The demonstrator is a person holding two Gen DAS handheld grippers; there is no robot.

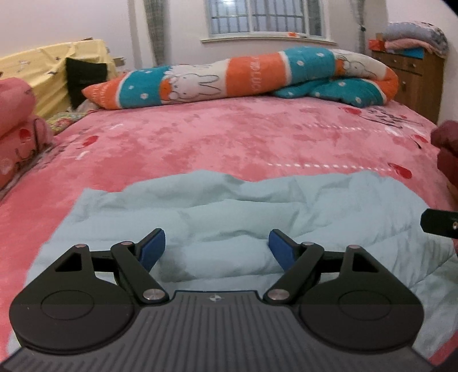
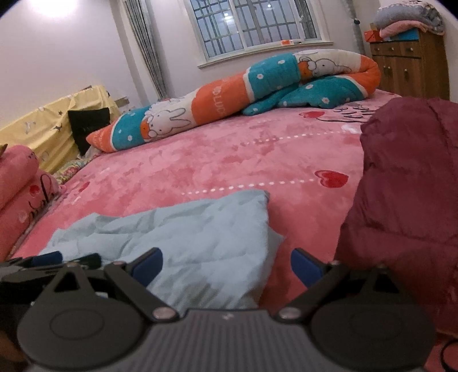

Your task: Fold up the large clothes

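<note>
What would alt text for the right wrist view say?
A wide-open two-finger tool hovers over a crumpled pale blue garment on a pink bedspread. A dark red padded garment lies to its right, and a rolled rabbit-print quilt sits beneath the window.

Fluffy pink heart-print bedspread point(image 1: 229, 137) fills mid-frame, rolled orange-teal bunny blanket point(image 1: 243, 74) above it, wooden dresser point(image 1: 412, 77) upper right, barred window point(image 1: 263, 17) top centre.

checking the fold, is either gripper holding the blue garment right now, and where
Nothing is held. The left gripper and the right gripper both stand open over the blue garment, with no cloth pinched between their fingers.
</note>
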